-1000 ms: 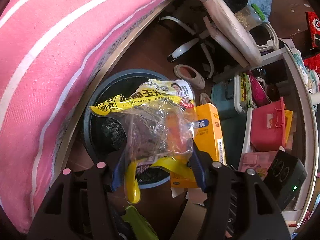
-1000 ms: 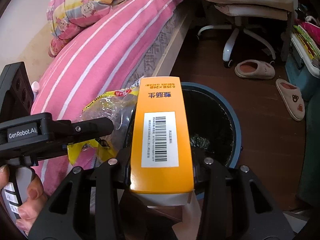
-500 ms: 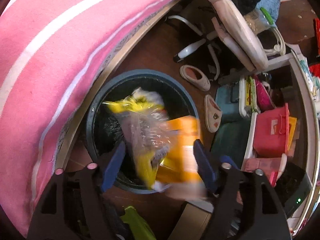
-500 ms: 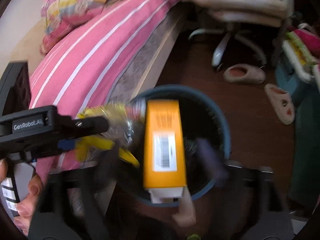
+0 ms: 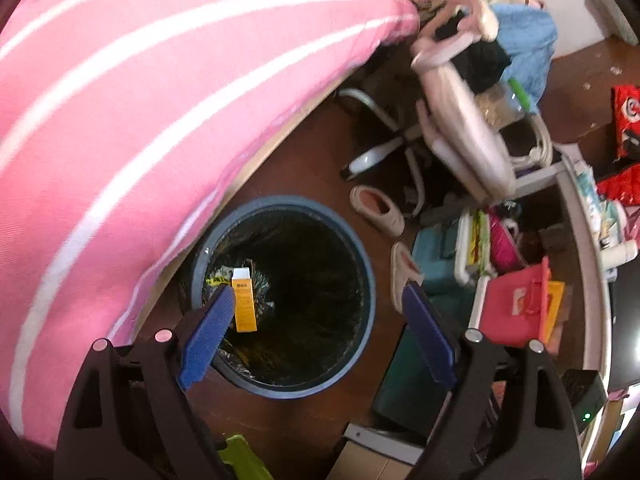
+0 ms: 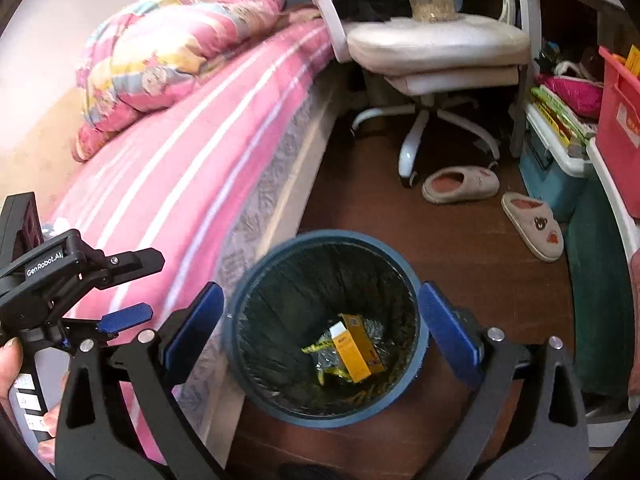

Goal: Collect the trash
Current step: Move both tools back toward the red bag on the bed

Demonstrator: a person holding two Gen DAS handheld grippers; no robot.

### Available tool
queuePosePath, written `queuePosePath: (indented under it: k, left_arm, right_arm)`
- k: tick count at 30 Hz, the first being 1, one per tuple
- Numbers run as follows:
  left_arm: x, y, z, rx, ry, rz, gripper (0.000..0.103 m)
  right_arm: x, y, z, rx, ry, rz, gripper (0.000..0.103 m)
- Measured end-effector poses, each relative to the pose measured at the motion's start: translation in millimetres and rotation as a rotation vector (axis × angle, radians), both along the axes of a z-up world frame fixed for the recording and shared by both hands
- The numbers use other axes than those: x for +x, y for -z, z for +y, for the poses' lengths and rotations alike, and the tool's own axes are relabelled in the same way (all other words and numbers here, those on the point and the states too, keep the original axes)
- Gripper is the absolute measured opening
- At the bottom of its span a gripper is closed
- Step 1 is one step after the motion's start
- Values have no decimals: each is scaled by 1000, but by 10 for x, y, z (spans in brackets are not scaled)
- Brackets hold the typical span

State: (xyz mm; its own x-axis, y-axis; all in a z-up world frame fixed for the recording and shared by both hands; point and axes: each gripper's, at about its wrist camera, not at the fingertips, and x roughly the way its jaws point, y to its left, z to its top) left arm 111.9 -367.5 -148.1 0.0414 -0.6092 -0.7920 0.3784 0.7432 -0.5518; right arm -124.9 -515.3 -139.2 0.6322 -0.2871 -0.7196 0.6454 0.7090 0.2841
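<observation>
1. My left tongs (image 5: 316, 322) hang above the round blue waste bin lined with a black plastic bag (image 5: 362, 320); their blue pads are parting and nothing sits between them.
2. My right tongs (image 6: 320, 330) stand wide over the same bin, jaws either side of its rim without touching it, and they carry nothing.
3. The orange cardboard box with a white end (image 6: 359, 342) lies at the bottom of the bin, tilted against the liner, with the crumpled clear-and-yellow snack wrapper (image 6: 325, 356) beside and partly under it. I judge both pieces binned, so this step looks finished.
4. The bin stands on the dark wooden floor (image 6: 460, 248), just beside the bed with the pink striped sheet (image 6: 168, 184), which leaves little room on that side.
5. Next I would look for more trash; the red packets (image 5: 626, 120) at the left view's edge might qualify, though I cannot tell.
</observation>
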Motion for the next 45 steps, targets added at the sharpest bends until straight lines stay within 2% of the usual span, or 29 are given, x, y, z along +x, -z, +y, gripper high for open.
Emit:
queuePosePath:
  k: [9,14,17,21,26,28,33,35,37,38,41,45]
  left_arm:
    - [-173,-797,789,-241,-125,-108,86]
    - [-321,-1237,1340,-338,-177,-195,90]
    - [-348,-1403,1718,-366,-229,-217,90]
    - [-325,-1486,2241,-372,-312,-238,91]
    - [-193,-1485,2958,-319,-438,-266,91]
    - [-99,-1441,3247,-320,-489,-252,91]
    - [124,-1234,3891,-368,-611,-209,91]
    - [272,-1118,4049,-403,-650,-163,90]
    - [433,-1024,4156,-449,-668,-118,90]
    - [495,-1000,4194,-449,-680,-107,90]
    - [695,-893,4264,-461,-700,-70,89]
    - [981,-697,4339,-498,-731,3,89]
  right_arm:
    - [121,-664,500,-39,-129,-127,97]
    - [243,-1031,931,-55,-250,-203,97]
    - [360,-1221,1217,-53,-335,-241,98]
    - [566,-1442,1621,-43,-439,-288,98]
    - [886,-1554,2100,-13,-567,-323,98]
    - [1031,-1528,2261,33,-621,-340,98]
    - [1593,-1213,2548,318,-747,-336,98]
    - [1807,-1076,2620,422,-782,-345,98]
    - [1967,-939,2675,502,-787,-316,98]
    - [2125,-806,2686,602,-782,-302,98]
    - [2407,-582,2718,740,-749,-284,98]
    - [2769,-380,2768,825,-708,-268,98]
